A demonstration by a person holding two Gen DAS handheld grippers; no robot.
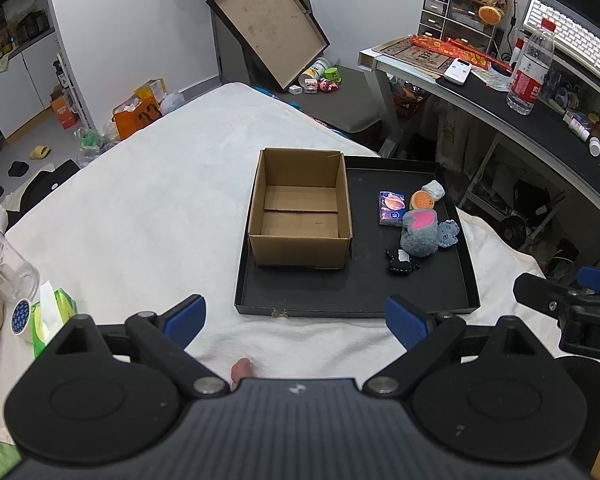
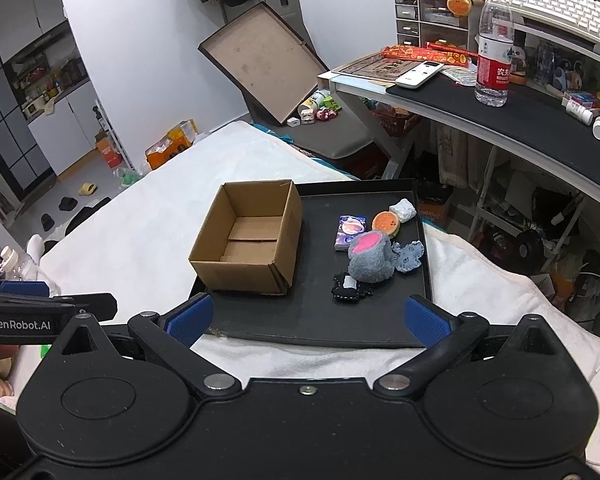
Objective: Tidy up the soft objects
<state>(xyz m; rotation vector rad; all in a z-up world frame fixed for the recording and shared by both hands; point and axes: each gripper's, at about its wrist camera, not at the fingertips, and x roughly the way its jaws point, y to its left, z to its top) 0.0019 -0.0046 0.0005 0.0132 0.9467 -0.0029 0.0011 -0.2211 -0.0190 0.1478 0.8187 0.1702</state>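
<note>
a white blanket point(image 1: 148, 216) carries a black tray point(image 1: 356, 300). a cardboard box point(image 1: 300, 236) stands open in the tray's left half. along the tray's right edge lie a grey plush toy point(image 1: 420, 236), a blue packet point(image 1: 392, 208) and an orange round toy point(image 1: 422, 200). the left claw point(image 1: 296, 320) and right claw point(image 2: 308, 320) hang at the tray's near edge, fingers spread apart, well short of the toys.
</note>
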